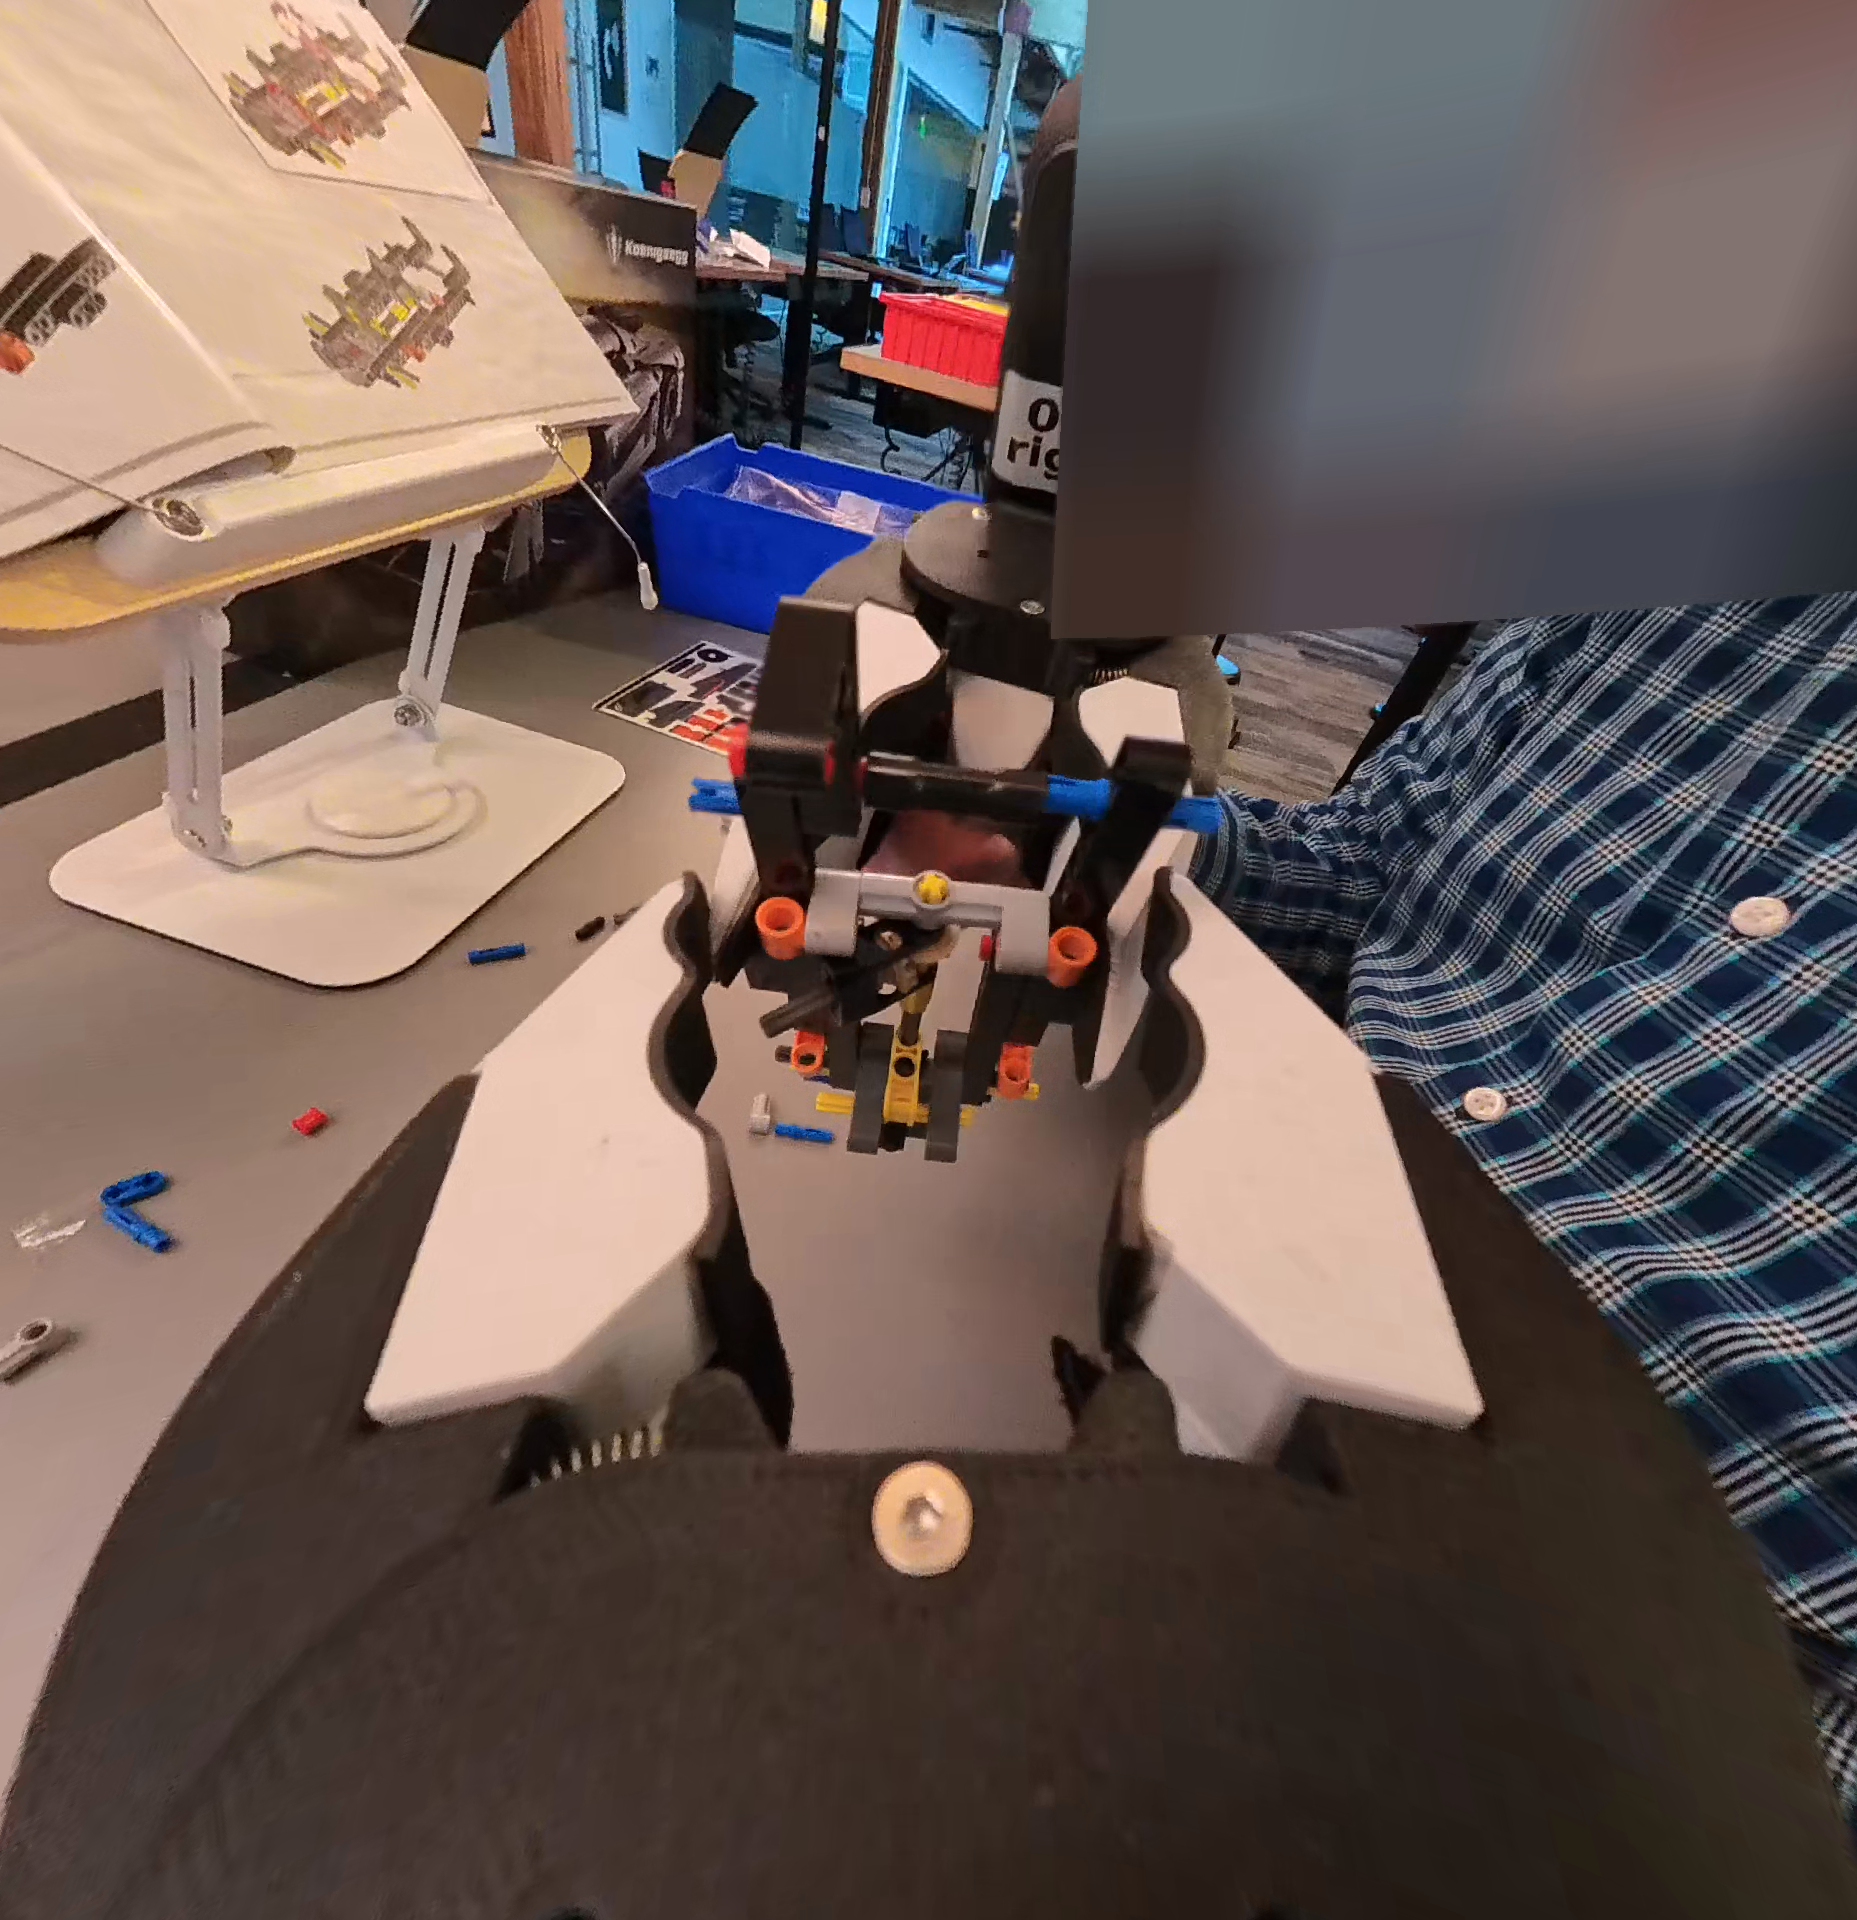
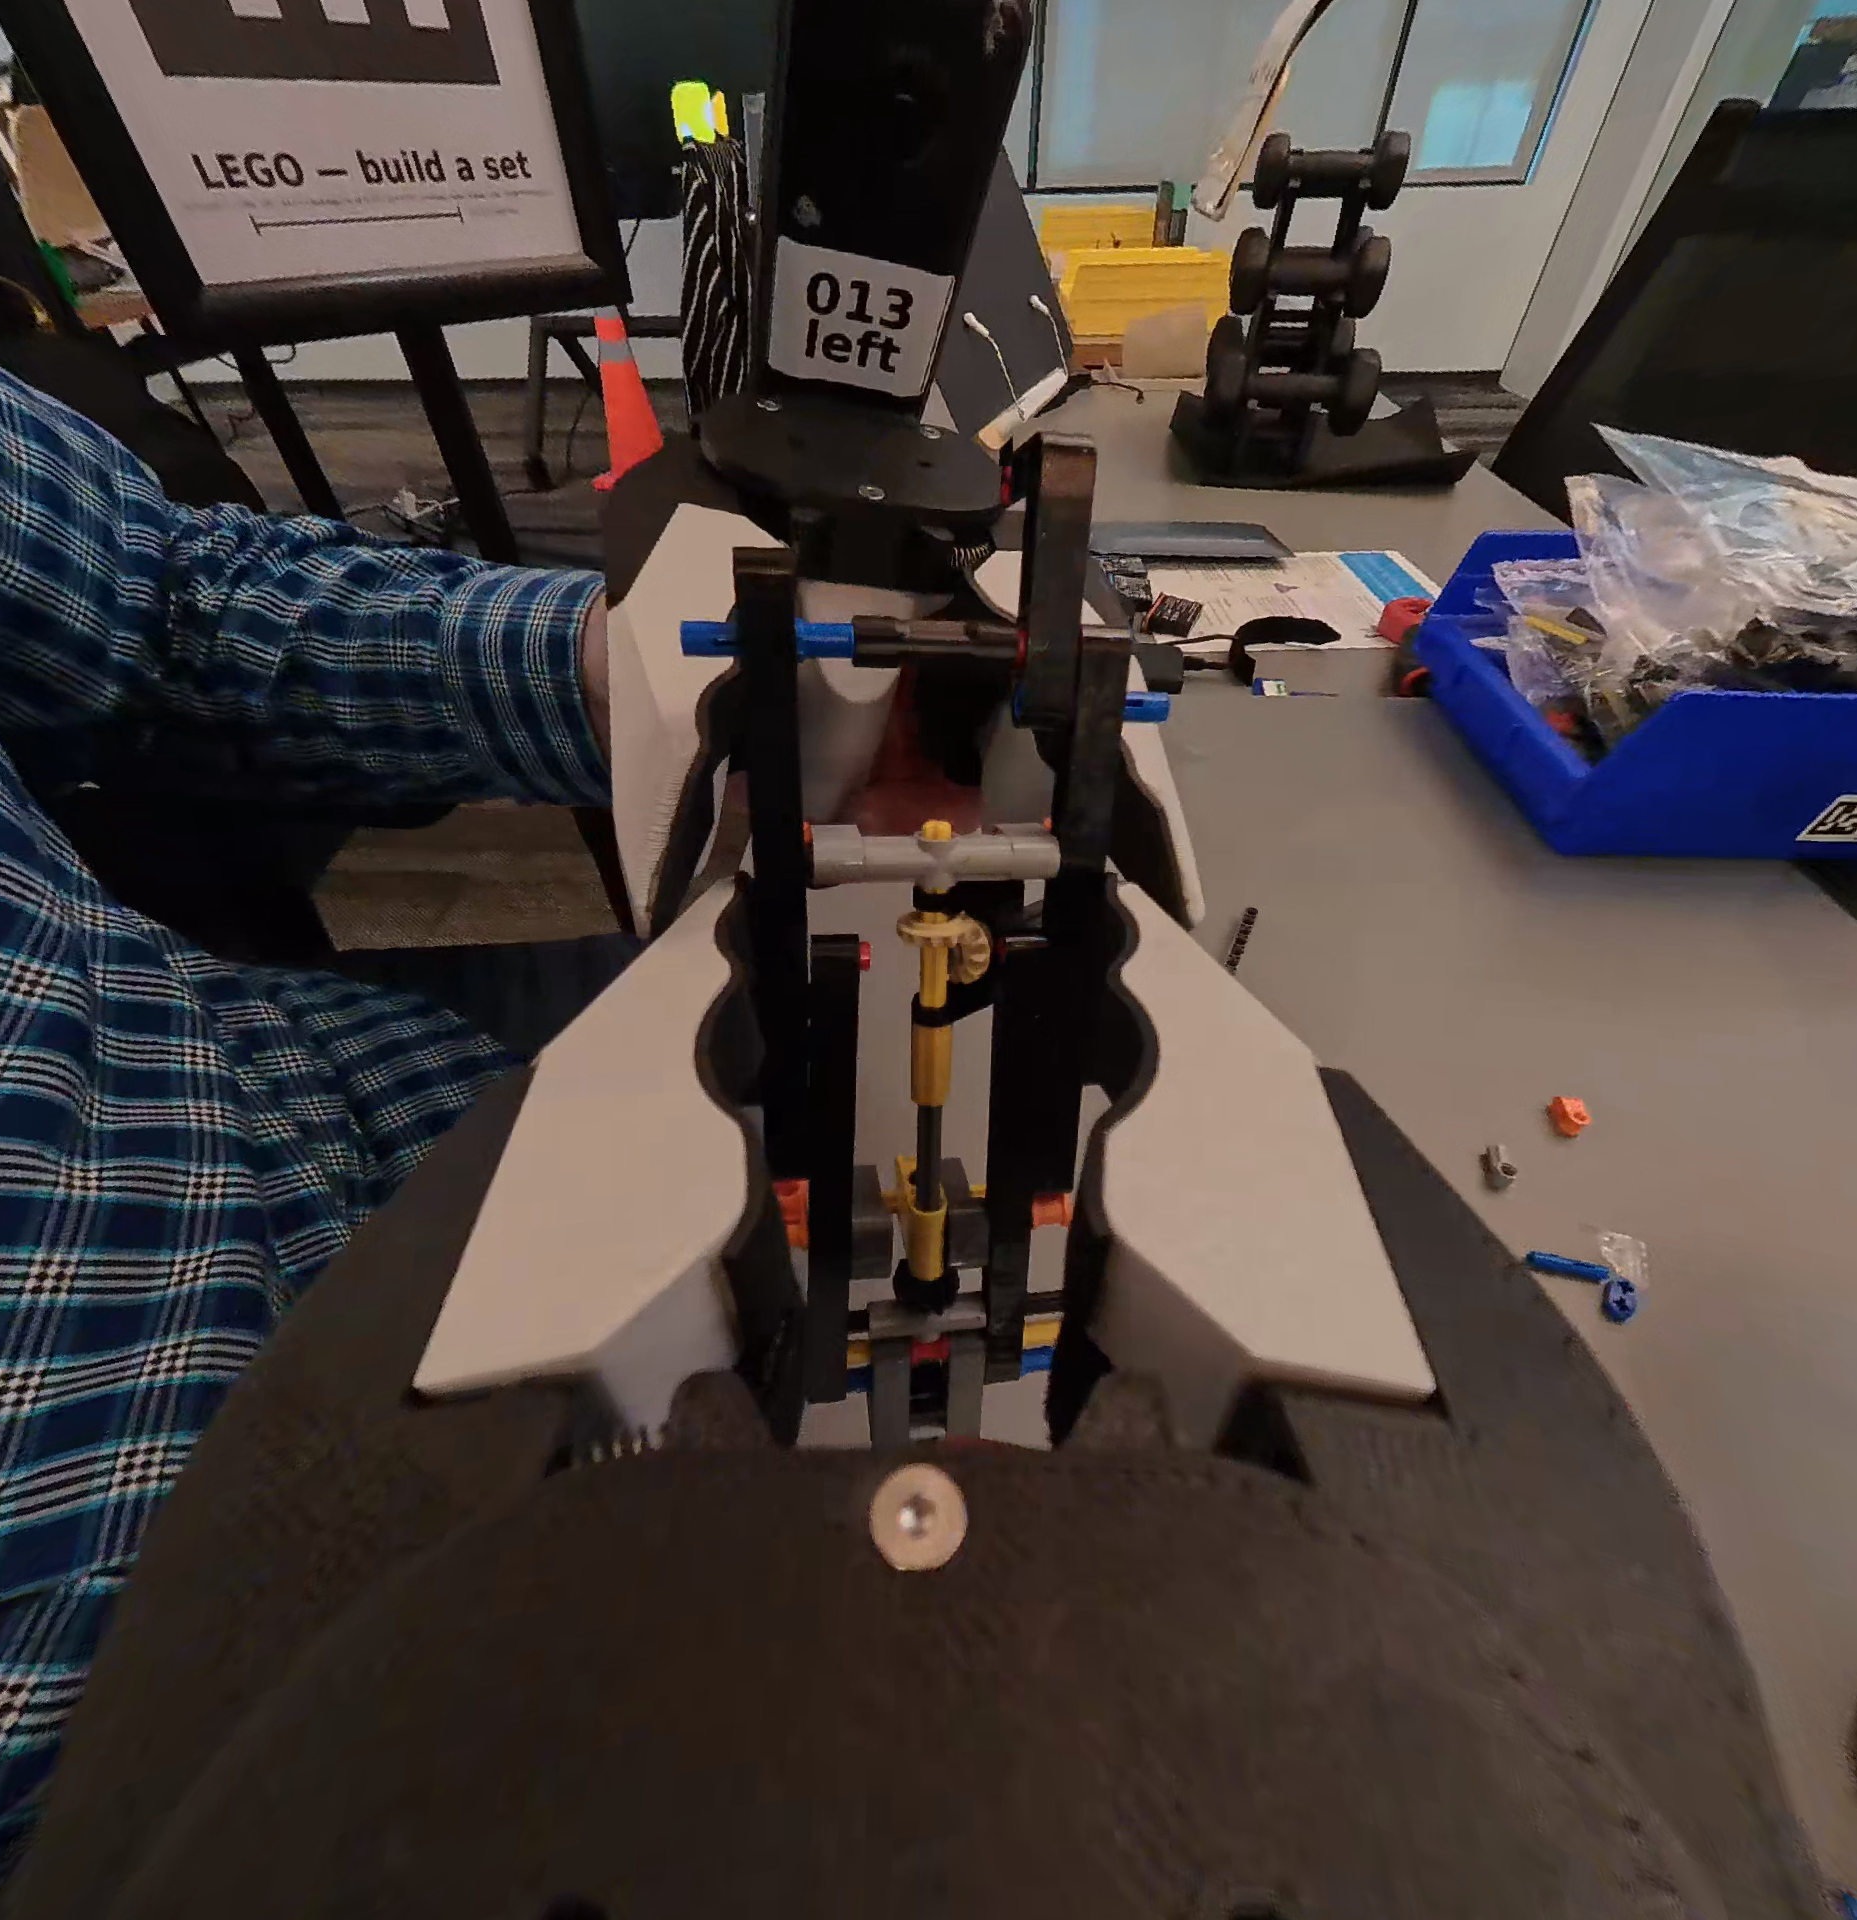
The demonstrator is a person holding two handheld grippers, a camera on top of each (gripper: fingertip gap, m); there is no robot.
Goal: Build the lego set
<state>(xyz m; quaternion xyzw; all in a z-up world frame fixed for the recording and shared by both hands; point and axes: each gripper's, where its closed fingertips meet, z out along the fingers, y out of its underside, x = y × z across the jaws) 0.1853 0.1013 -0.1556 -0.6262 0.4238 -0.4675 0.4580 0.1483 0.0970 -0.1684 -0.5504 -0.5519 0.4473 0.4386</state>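
Note:
A lego assembly (image 2: 929,1039) of black beams, a yellow shaft, a grey cross connector, orange connectors and blue pins is held in the air above the grey table (image 2: 1423,987). My right gripper (image 2: 924,904) is shut on its two black side beams, and the assembly reaches deep between the fingers. My left gripper (image 1: 924,935) faces it from the other side. Its jaws stand wider apart and flank the assembly's (image 1: 903,935) end and the right gripper's fingertips. I see no contact between them.
An open instruction booklet (image 1: 280,260) rests on a white stand (image 1: 384,831) at the left. Blue bins (image 1: 758,540) (image 2: 1682,769) hold bagged parts. Loose pieces lie on the table: a blue angle piece (image 1: 134,1210), a red pin (image 1: 309,1120), an orange piece (image 2: 1568,1114). A plaid sleeve (image 2: 280,644) is close. The grippers are tip to tip, or close to it.

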